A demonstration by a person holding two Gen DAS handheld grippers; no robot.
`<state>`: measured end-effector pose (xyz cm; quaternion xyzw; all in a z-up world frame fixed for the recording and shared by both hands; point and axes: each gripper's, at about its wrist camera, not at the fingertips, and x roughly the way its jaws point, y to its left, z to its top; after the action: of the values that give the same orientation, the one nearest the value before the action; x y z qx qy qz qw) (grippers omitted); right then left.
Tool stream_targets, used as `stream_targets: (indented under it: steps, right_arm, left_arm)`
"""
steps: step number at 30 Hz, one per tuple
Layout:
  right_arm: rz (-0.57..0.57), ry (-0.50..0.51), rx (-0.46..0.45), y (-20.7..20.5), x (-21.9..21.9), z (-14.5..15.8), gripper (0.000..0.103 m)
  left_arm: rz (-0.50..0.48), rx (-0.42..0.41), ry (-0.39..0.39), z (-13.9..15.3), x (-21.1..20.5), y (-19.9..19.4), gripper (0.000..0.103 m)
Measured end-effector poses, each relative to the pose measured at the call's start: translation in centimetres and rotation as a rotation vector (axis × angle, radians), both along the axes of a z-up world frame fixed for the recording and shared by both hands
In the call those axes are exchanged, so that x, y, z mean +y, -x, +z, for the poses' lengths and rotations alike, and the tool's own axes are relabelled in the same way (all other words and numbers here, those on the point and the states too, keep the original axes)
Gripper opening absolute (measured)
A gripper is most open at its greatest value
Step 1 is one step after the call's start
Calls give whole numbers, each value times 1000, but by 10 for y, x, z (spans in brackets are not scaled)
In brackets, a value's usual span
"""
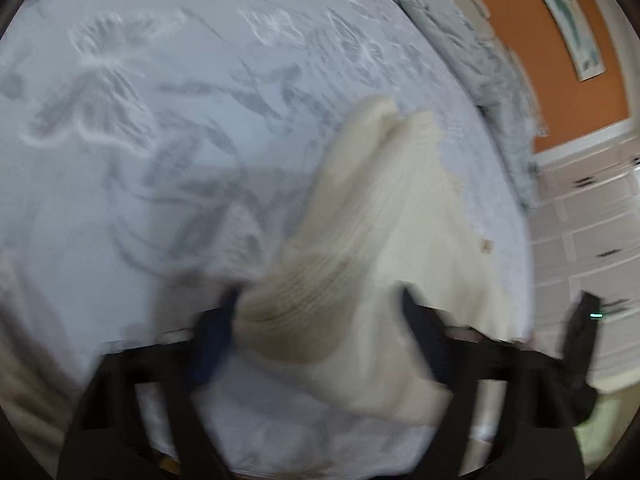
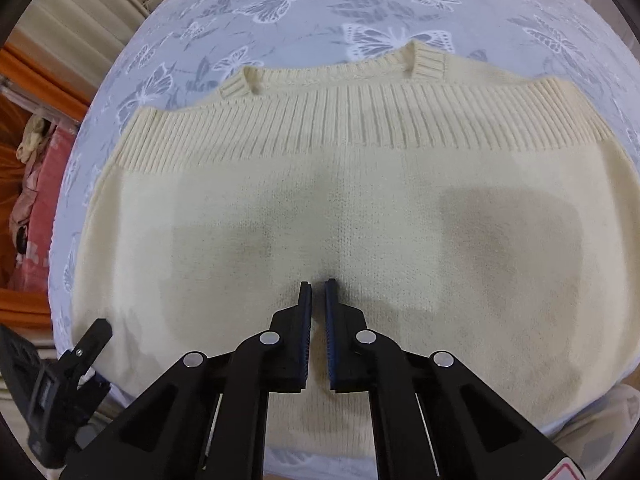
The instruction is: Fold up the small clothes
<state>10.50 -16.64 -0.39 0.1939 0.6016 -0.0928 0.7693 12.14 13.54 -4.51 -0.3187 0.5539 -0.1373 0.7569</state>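
Below, a pale blue-grey quilted bedspread (image 2: 360, 12) printed with white and grey butterflies is covering the whole working surface; its fabric is showing stitched, slightly raised outlines around each wing. Lying flat on it, a cream knitted sweater (image 2: 340, 208) is spreading wide across the right wrist view, folded so that a broad band of vertical ribbing (image 2: 360, 120) is running side to side across its upper part, with the ribbed collar (image 2: 428, 64) peeking out just beyond that band. Under the ribbing the knit is turning fine and smooth.

The right gripper (image 2: 316, 286), black with dark blue ridged pads, is pointing steeply down, its tips touching or nearly touching the smooth knit near the middle of the garment. Its jaws are standing nearly together, only a thin slit between the pads, and nothing is caught between them.

In the left wrist view, heavily blurred, the left gripper (image 1: 320, 300) is holding its jaws partway apart with a bunched, ribbed fold of the same cream knit filling the gap between the fingers (image 1: 424, 332); whether the pads are pressing on it, I cannot tell. An orange wall (image 1: 560, 80) is showing beyond the bed's edge.
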Motion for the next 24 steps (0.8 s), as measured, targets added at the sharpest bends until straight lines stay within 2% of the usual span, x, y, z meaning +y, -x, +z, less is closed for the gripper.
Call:
stream_targets:
  steps: [3, 6, 8, 10, 12, 15, 18, 21, 24]
  right_arm:
    - [20, 14, -12, -2, 3, -3, 3]
    - [26, 11, -33, 0, 2, -5, 3]
    - [28, -8, -55, 2, -2, -5, 3]
    - [2, -57, -99, 11, -8, 2, 4]
    - [-42, -103, -144, 26, -17, 12, 11]
    - [-77, -126, -198, 53, -36, 30, 12]
    - [-115, -118, -241, 89, -67, 47, 13]
    - [-172, -124, -263, 129, -104, 57, 17]
    - [-217, -142, -267, 162, -130, 55, 30]
  left_arm:
    - [30, 22, 69, -6, 13, -1, 43]
    - [24, 1, 145, -2, 17, -2, 30]
    - [3, -30, 124, 7, 13, 0, 28]
    - [-40, -91, 55, 32, -1, 6, 26]
    - [-112, -179, 24, 69, -23, 13, 24]
    - [-234, -289, -2, 119, -71, 21, 23]
    - [-362, -363, -34, 150, -128, 29, 22]
    - [-490, -395, -69, 156, -189, 46, 22]
    - [-619, -370, -143, 133, -245, 67, 24]
